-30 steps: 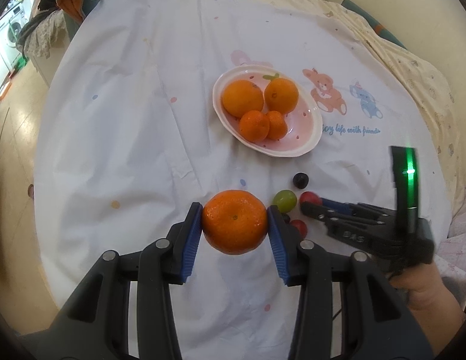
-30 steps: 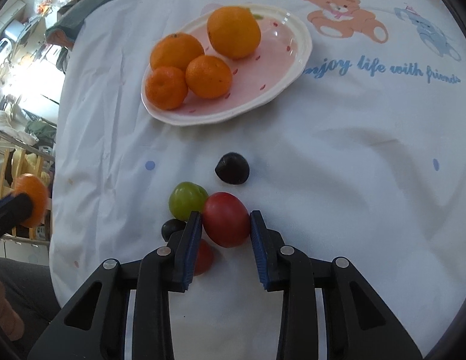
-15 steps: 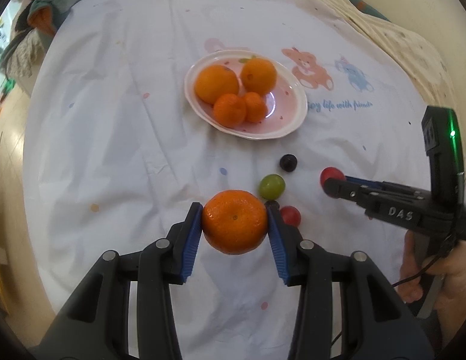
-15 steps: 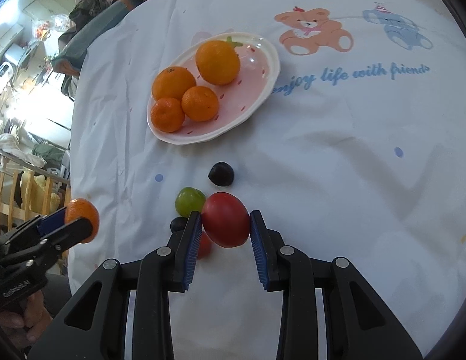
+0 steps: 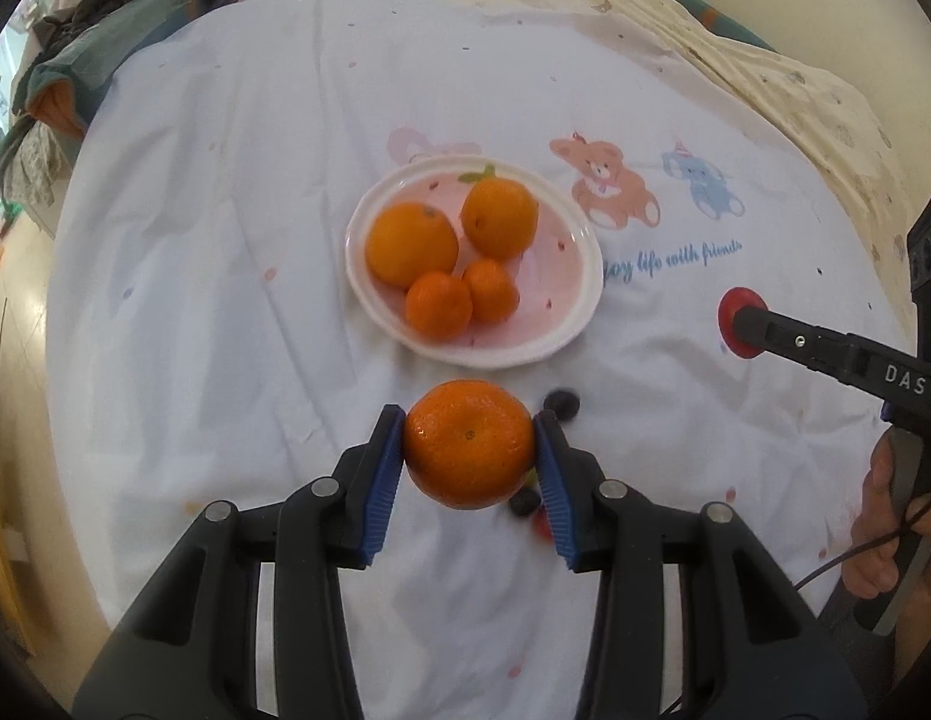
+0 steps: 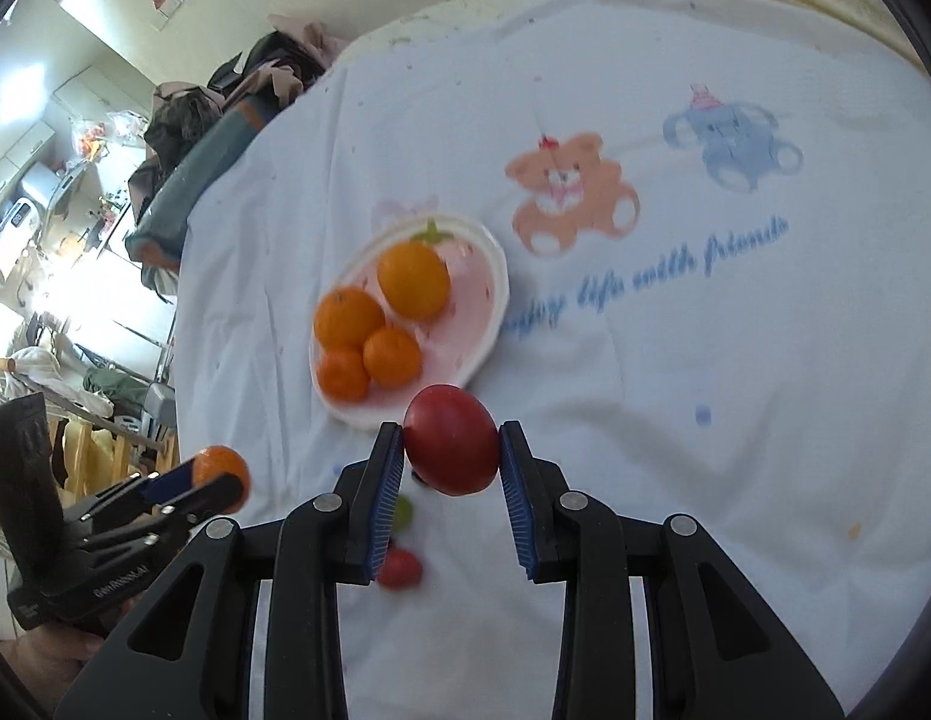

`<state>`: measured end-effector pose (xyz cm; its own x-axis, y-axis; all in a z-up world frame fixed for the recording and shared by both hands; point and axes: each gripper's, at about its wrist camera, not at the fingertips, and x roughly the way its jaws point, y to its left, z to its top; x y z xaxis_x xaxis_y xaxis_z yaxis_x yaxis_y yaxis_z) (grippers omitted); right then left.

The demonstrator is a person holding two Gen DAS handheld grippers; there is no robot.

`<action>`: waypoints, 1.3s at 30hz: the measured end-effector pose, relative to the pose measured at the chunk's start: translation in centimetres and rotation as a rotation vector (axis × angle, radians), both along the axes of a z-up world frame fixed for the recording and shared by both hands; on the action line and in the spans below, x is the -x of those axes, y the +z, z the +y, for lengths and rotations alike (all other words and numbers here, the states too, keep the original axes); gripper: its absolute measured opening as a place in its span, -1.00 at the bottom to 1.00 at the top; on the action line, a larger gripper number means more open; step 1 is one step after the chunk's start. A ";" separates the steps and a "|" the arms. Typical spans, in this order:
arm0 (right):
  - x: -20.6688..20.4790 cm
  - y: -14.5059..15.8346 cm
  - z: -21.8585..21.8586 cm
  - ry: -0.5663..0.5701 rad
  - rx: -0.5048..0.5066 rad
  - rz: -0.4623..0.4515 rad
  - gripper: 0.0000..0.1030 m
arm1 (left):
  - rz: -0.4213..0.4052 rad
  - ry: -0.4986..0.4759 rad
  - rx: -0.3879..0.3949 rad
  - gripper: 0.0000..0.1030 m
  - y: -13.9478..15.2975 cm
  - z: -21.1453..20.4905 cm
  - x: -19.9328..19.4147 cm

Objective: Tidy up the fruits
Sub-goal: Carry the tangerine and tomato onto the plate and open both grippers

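On the white cloth (image 5: 225, 240) with bears, a plate (image 5: 573, 324) holds four oranges, while the left gripper (image 5: 469, 450) squeezes an orange (image 5: 468, 444) and the right gripper (image 6: 451, 456) squeezes a red fruit (image 6: 452, 447), both above the cloth.

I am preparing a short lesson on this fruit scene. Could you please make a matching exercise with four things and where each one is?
Things:
1. large mandarin
2. red tomato
3. four oranges
4. dark grape

Places:
A. on the white cloth
B. between the right gripper's fingers
C. on the pink plate
D. between the left gripper's fingers

Pairs: 1-D, 2-B, 3-C, 4-A
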<state>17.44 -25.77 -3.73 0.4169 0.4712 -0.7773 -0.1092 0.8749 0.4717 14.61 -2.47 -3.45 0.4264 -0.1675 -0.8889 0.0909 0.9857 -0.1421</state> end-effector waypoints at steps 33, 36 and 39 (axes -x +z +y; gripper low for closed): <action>-11.8 -6.6 0.8 0.022 -0.128 0.135 0.20 | 0.179 0.044 0.124 0.31 -7.7 -7.1 -10.6; -11.7 -6.0 -0.2 -0.001 -0.124 0.129 0.23 | 0.141 0.078 0.072 0.76 -6.9 -6.9 -10.2; -11.1 -5.2 -1.0 -0.017 -0.110 0.114 0.24 | 0.142 0.079 0.072 0.76 -6.5 -6.5 -10.2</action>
